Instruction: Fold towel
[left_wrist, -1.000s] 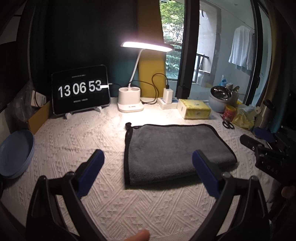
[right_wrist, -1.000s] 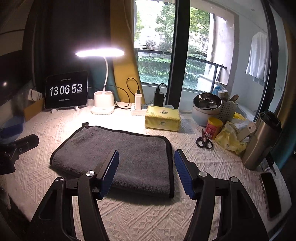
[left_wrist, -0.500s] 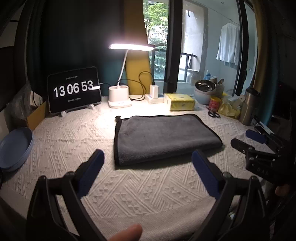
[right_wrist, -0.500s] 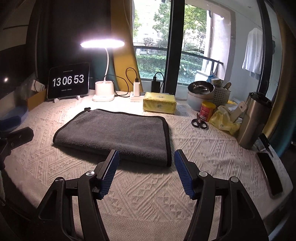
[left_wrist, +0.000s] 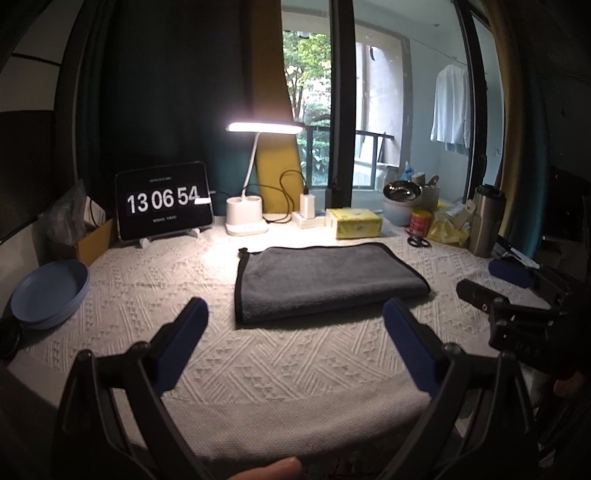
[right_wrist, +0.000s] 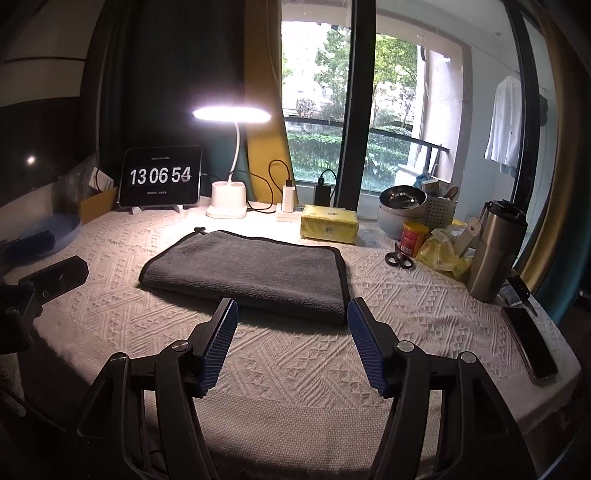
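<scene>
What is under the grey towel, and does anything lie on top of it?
The grey towel lies folded on the white textured tablecloth, which shows all around it. Nothing rests on top. Whatever lies between its layers or beneath it is covered and cannot be seen.

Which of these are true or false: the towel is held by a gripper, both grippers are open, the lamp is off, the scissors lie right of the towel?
1. A gripper holds the grey towel. False: it lies folded on the white tablecloth, untouched.
2. The left gripper and right gripper are open. True.
3. The desk lamp is off. False: it shines brightly.
4. The scissors lie right of the towel. True.
</scene>
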